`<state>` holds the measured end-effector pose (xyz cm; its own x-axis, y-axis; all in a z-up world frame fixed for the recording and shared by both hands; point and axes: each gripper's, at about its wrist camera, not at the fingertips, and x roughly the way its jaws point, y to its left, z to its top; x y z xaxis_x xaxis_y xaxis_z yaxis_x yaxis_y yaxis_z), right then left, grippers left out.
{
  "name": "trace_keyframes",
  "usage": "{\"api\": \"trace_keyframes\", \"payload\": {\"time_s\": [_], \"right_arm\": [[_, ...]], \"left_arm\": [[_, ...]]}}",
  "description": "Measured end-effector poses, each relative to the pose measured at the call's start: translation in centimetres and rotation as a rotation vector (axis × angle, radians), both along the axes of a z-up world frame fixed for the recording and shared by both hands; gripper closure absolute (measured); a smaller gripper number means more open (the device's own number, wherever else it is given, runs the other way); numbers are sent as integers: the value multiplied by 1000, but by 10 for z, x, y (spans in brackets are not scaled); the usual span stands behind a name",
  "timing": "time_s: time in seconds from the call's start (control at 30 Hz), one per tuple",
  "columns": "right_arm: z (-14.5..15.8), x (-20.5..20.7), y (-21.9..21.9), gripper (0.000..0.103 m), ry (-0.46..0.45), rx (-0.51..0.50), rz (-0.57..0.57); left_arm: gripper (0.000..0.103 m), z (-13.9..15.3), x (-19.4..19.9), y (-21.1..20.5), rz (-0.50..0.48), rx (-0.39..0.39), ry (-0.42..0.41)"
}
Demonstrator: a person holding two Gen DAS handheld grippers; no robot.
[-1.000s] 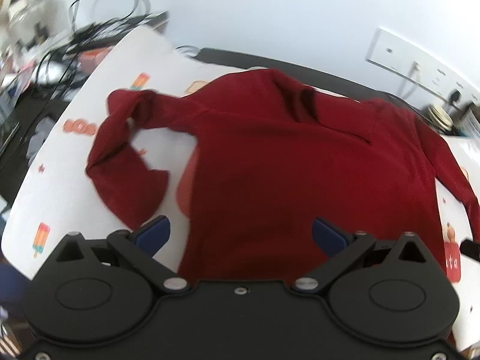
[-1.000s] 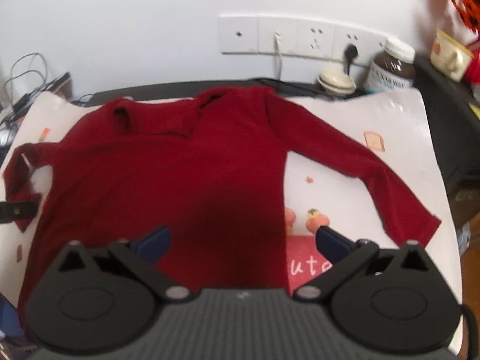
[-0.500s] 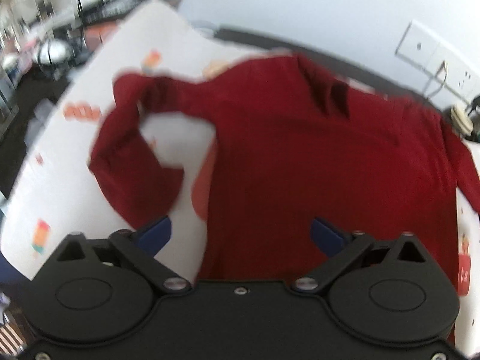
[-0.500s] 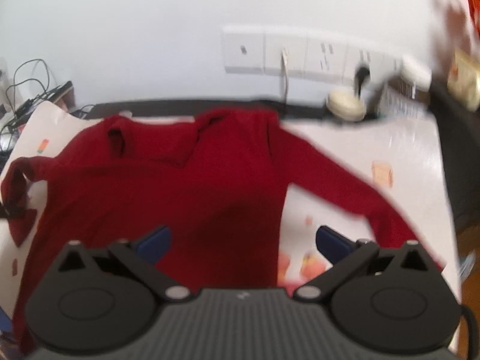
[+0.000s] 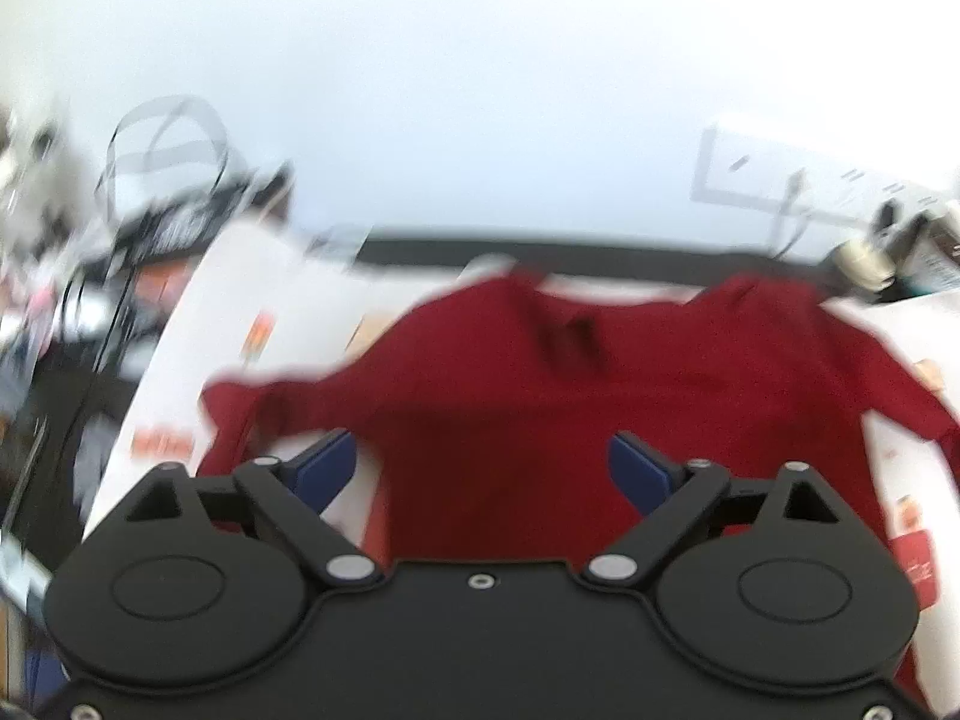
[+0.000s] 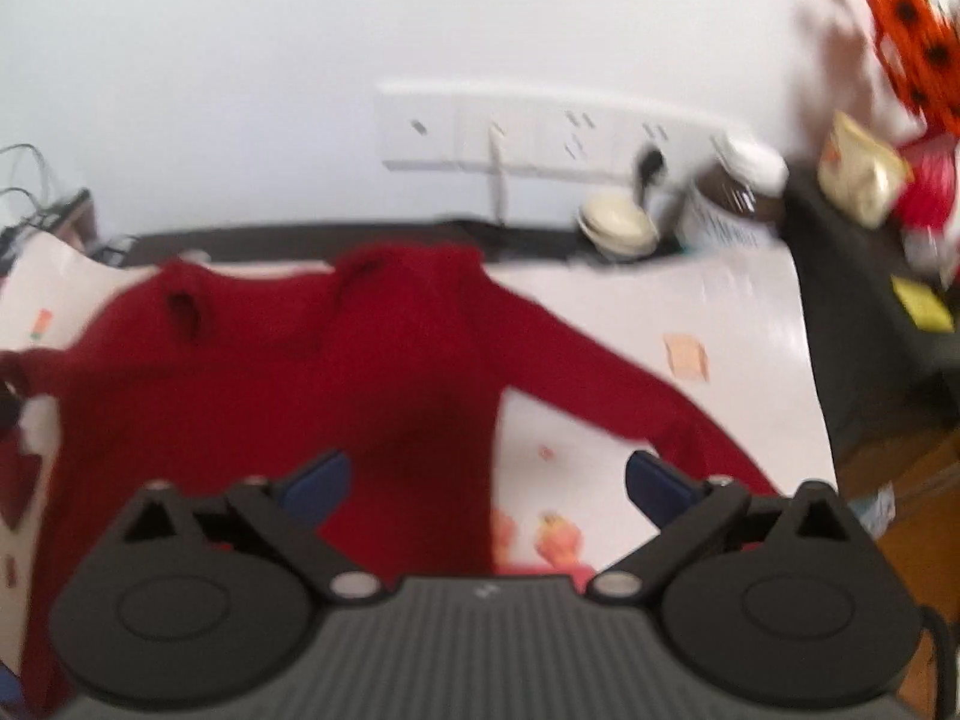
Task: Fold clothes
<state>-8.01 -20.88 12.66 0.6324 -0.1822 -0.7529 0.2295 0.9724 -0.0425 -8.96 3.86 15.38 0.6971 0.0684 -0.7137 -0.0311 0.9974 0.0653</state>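
Note:
A dark red long-sleeved sweater (image 5: 540, 408) lies flat on a white printed sheet (image 5: 240, 300), collar toward the wall. Its left sleeve (image 5: 252, 414) is bent back on itself; its right sleeve (image 6: 630, 396) runs out straight toward the table's right side. My left gripper (image 5: 480, 468) hangs above the sweater's lower left part, blue pads wide apart with nothing between them. Above the sweater's lower right edge (image 6: 456, 450), my right gripper (image 6: 486, 483) is also open and holds nothing. Both views are blurred.
A row of wall sockets (image 6: 540, 132) is behind the table. A small white dish (image 6: 618, 222) and a dark jar (image 6: 732, 198) stand at the back right. A dark side cabinet (image 6: 870, 324) with packets is on the right. Cables and clutter (image 5: 150, 210) crowd the left.
Both grippers have risen and tilted up, so more wall shows and the sweater sits lower in each view. The sweater itself has not moved. Both grippers stay open.

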Motion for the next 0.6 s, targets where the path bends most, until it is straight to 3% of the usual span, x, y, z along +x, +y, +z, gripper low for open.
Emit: {"api": "trace_keyframes", "payload": {"time_s": [0.23, 0.4, 0.6], "right_arm": [[38, 6, 49, 2, -83, -17, 48], [38, 8, 76, 2, -105, -69, 76], [39, 10, 85, 2, -109, -37, 79]], "left_arm": [[8, 30, -3, -20, -99, -2, -68], [5, 32, -3, -10, -100, 4, -60], [1, 22, -1, 5, -96, -18, -29]]}}
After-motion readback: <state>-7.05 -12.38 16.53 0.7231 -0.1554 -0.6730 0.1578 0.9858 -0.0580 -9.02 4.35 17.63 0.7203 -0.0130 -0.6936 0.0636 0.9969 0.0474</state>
